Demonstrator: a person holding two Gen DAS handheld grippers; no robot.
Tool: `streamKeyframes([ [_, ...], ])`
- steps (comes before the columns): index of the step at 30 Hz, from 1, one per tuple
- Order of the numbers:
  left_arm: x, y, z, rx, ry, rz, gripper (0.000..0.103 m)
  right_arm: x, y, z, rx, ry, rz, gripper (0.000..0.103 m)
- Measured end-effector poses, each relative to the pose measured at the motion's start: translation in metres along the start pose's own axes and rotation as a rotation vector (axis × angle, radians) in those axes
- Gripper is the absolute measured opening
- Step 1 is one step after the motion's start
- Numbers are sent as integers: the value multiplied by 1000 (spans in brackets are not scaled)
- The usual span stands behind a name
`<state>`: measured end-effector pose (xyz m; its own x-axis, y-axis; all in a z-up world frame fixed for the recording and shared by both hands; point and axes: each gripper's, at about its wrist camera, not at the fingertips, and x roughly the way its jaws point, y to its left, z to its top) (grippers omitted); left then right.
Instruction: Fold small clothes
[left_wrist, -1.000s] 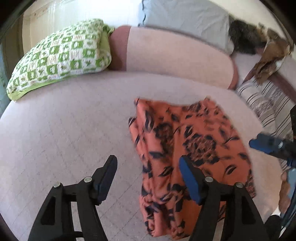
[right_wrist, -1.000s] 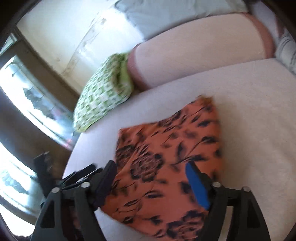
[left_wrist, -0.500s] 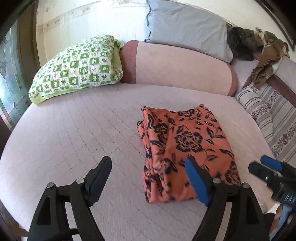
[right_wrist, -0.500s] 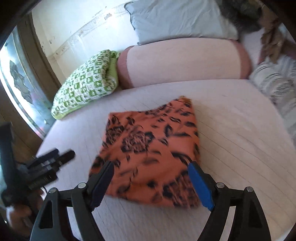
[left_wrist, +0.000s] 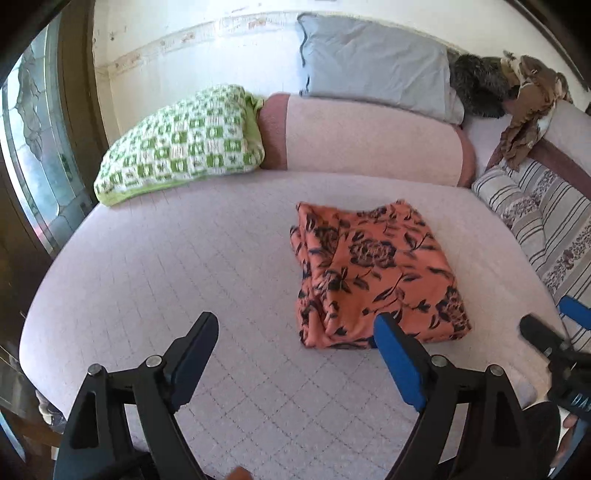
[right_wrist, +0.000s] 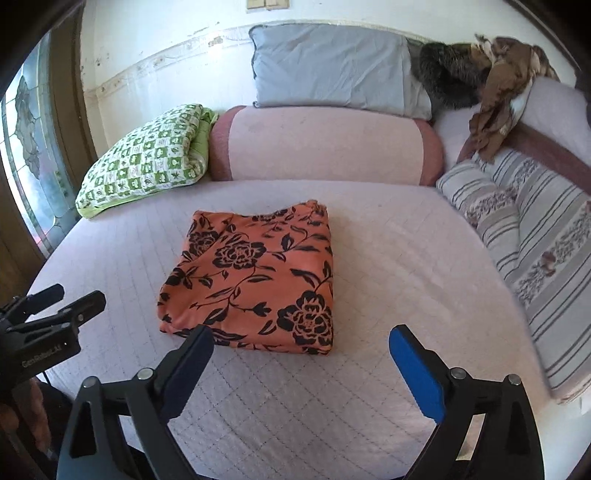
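Right gripper (left_wrist: 554, 325) cut off at frame edge; left gripper (right_wrist: 55, 302) likewise; orange cloth (left_wrist: 373, 273) slightly blurred.

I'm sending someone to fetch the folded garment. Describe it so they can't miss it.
Find the pink quilted bed with the long bolster at its head. The garment lies alone mid-mattress, folded into a flat rectangle. It is the only orange cloth, printed with black roses.

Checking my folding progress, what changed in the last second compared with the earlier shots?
Both the left gripper and right gripper backed up and away from the orange floral garment, jaws opening with nothing between them. The garment stayed folded on the pink bed cover; the pillows did not move.
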<state>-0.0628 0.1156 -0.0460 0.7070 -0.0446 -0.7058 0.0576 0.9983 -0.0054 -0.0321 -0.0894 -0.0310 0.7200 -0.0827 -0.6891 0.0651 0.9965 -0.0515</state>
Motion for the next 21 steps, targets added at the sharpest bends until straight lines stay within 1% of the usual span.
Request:
streamKeyframes([
  [2, -8, -3, 5, -5, -12, -18, 87, -3, 2, 1, -26, 3, -5, 99],
  [3, -11, -5, 9, -7, -16, -31, 88, -4, 3, 1, -34, 4, -7, 99],
  [7, -18, -9, 13, -10, -20, -43, 91, -4, 2, 1, -44, 24, -10, 99],
  [11, -22, -14, 15, 7, -29, -21, 98, -3, 3, 2, -52, 34, -13, 99],
  [17, -19, -14, 18, 9, -31, -15, 98, -3, 9, 6, -71, 32, -12, 99],
  [21, -8, -16, 22, 18, -3, -39, 99, -1, 11, 9, -79, 36, -14, 99],
])
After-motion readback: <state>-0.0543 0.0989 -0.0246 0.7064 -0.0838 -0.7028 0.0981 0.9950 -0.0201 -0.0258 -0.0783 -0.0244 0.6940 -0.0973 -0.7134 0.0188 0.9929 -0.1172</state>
